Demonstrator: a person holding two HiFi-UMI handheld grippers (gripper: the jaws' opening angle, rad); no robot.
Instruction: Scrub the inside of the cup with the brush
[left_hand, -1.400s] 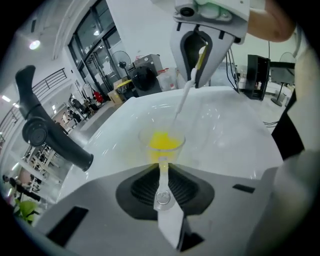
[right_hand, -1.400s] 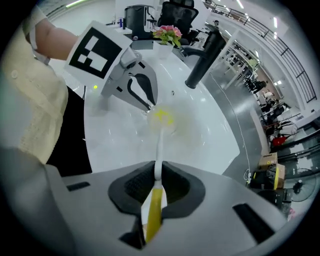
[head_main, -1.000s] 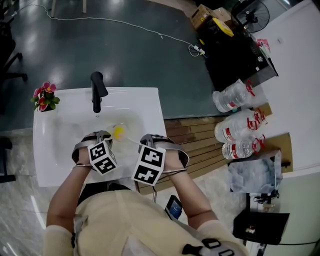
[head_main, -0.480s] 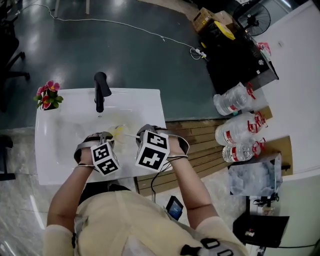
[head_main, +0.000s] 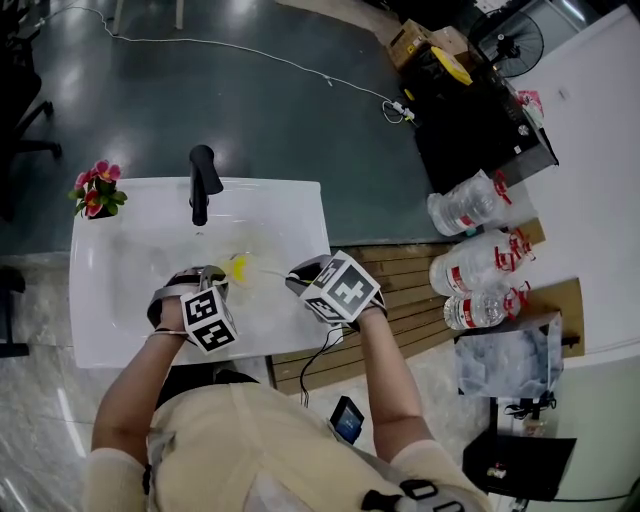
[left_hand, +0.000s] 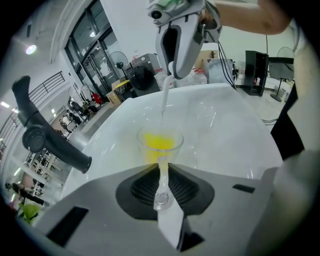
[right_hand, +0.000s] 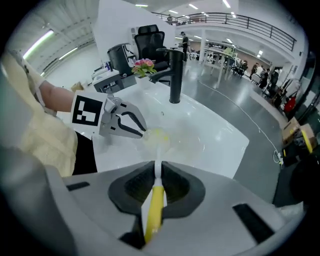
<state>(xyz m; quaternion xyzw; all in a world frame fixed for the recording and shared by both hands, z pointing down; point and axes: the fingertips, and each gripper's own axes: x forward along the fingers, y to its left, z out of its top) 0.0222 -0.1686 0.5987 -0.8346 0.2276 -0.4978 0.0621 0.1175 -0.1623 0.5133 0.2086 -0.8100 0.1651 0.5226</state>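
- The white rectangular sink (head_main: 285, 215) lies under both hands, probably so that drips from the scrubbing fall into its basin.
- The tall black faucet (head_main: 200, 180) stands at the sink's far rim, apart from the work and out of the tools' way.
- The left hand-held gripper (left_hand: 161, 175) is clamped on the cup's thin stem and angled down over the basin. It seems to act as the steady anchor.
- The right hand-held gripper (right_hand: 156, 172) is closed on the brush's handle and points steeply down at the cup, so the head can reach in.
- The clear stemmed glass cup (left_hand: 161, 150) hangs above the basin, its mouth facing away from the left gripper towards the right one.
- The slim brush (right_hand: 155, 205) has a yellow handle and a white shaft. Its yellow head sits inside the cup's bowl, so the scrubbing looks under way.
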